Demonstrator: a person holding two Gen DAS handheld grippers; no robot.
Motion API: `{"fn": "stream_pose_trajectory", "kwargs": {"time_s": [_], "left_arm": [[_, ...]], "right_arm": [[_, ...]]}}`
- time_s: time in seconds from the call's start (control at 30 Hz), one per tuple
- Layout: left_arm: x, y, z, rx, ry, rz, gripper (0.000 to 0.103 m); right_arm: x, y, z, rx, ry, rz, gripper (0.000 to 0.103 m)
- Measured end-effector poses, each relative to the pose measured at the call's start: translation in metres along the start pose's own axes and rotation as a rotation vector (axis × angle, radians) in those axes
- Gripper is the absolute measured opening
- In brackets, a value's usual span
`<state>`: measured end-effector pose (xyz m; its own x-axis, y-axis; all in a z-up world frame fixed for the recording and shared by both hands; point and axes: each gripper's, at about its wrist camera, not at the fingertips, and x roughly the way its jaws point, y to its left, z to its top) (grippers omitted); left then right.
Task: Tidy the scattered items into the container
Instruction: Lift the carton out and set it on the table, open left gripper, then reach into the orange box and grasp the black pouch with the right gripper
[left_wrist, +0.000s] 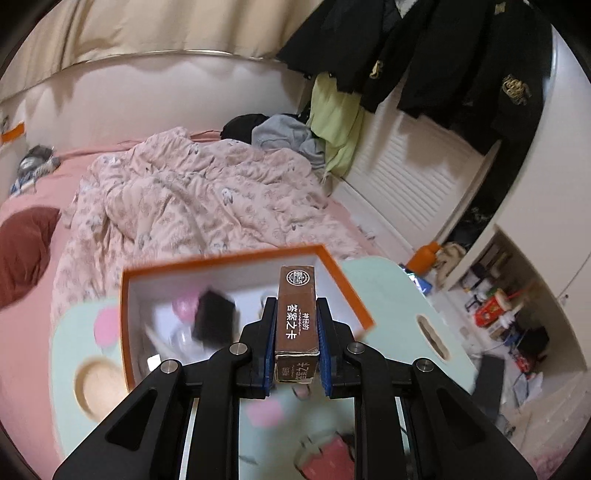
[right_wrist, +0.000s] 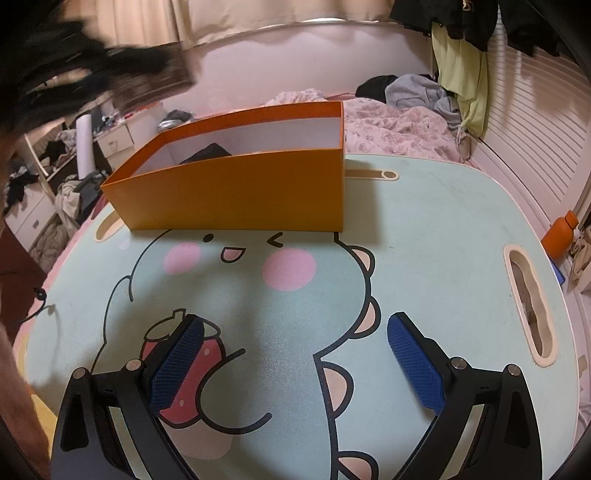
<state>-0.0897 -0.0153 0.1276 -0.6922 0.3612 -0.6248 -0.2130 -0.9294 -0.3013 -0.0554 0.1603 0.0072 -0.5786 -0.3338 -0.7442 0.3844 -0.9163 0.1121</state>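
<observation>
My left tongs (left_wrist: 297, 325) pinch a light, stiff card box (left_wrist: 297, 317) by its long sides above the orange container (left_wrist: 236, 258) ahead; my right tongs (right_wrist: 295, 354) gape wide, empty.

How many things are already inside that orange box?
2 that I can make out in the orange box: a black item mid-box and something pink beside it. Blur may hide more.

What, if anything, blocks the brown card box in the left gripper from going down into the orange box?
Nothing visible does. The left gripper holds the brown card box above the open orange box. A black item and pink things lie inside further left, blurred.
</observation>
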Motion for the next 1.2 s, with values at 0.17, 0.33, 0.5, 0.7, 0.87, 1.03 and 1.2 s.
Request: {"fn": "stream_pose_trajectory", "kwargs": {"time_s": [0.17,0.33,0.5,0.7,0.87,1.03,1.2], "left_arm": [[-0.012,0.008,-0.063,-0.052,0.014,-0.022,0.02],[-0.007,0.01,-0.101,-0.035,0.017,0.165,0.02],[0.007,0.018,-0.115,-0.031,0.032,0.201,0.022],[0.005,0.019,-0.131,-0.053,-0.03,0.22,0.064],[-0.002,0.027,-0.136,-0.083,-0.113,0.218,0.076],[0.001,0.037,-0.138,-0.137,-0.098,0.189,0.076],[-0.001,0.039,-0.14,-0.155,-0.12,0.194,0.076]], "right_arm": [[0.001,0.0,0.0,-0.001,0.001,-0.002,0.1],[0.0,0.0,-0.001,-0.006,0.003,-0.006,0.1],[0.0,-0.001,-0.001,-0.008,0.005,-0.009,0.1],[0.0,0.0,-0.001,-0.008,0.005,-0.01,0.1],[0.001,0.0,-0.001,-0.002,0.002,-0.006,0.1],[-0.006,-0.003,0.0,0.021,-0.032,0.026,0.097],[-0.03,0.005,0.03,0.038,-0.053,0.14,0.084]]}}
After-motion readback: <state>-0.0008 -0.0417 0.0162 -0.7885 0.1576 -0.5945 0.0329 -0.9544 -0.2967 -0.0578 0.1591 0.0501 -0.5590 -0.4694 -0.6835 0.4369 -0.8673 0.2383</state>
